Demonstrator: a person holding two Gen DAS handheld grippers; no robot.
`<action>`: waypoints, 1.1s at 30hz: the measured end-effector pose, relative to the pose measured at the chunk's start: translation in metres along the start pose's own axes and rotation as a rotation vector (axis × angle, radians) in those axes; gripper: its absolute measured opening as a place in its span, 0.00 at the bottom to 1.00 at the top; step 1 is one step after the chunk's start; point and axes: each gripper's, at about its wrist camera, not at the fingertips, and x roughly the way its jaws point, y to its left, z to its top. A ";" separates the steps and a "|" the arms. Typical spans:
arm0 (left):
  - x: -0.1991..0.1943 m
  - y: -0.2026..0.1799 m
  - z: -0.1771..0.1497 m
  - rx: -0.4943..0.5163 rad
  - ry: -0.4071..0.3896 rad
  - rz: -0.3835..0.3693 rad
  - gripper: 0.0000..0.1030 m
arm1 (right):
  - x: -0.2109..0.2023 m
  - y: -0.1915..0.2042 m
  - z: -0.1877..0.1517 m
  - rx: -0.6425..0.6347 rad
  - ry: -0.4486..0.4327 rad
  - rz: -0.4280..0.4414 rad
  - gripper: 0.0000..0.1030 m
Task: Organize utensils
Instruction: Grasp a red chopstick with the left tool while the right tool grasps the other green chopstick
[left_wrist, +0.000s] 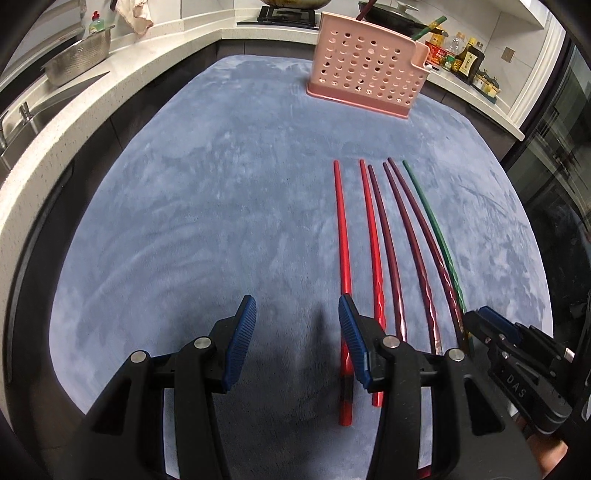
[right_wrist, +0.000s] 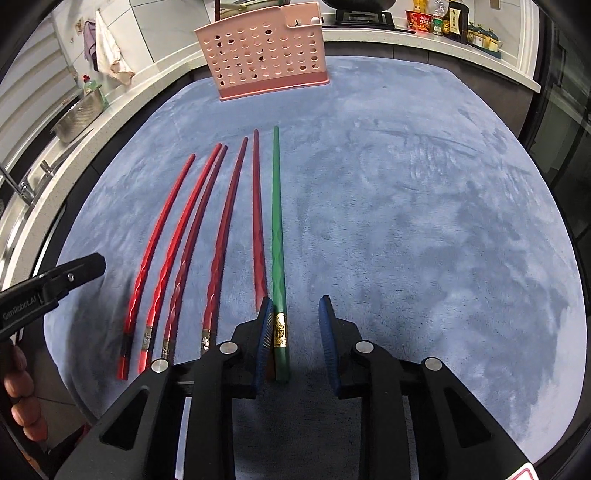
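Observation:
Several chopsticks lie side by side on a blue-grey mat (left_wrist: 207, 206): two bright red (left_wrist: 341, 236), three dark red (left_wrist: 402, 236) and one green (right_wrist: 277, 236). My right gripper (right_wrist: 295, 301) is low over the green chopstick's thick end. It stands open, with the stick between its jaws against the left pad (right_wrist: 266, 332) and a gap to the right pad. My left gripper (left_wrist: 297, 299) is open with bare mat between its jaws; the leftmost red chopstick runs just inside its right pad (left_wrist: 351, 332). A pink perforated holder (left_wrist: 365, 70) stands upright at the mat's far end with chopsticks in it.
A white counter (left_wrist: 122, 85) curves around the mat, with a steel colander (left_wrist: 79, 61) and sink on the left. Bottles and jars (left_wrist: 461, 55) stand on the right. A stove with a pan is behind the holder. Bare mat (right_wrist: 424, 221) lies right of the green chopstick.

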 end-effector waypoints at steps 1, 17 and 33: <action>0.000 0.000 -0.001 0.000 0.002 -0.003 0.43 | 0.000 0.000 0.000 -0.002 0.001 0.000 0.21; 0.005 -0.011 -0.027 0.032 0.061 -0.042 0.43 | -0.001 -0.004 -0.013 0.004 0.008 -0.010 0.08; 0.012 -0.015 -0.040 0.041 0.108 -0.049 0.43 | -0.007 -0.005 -0.022 0.026 0.015 -0.006 0.08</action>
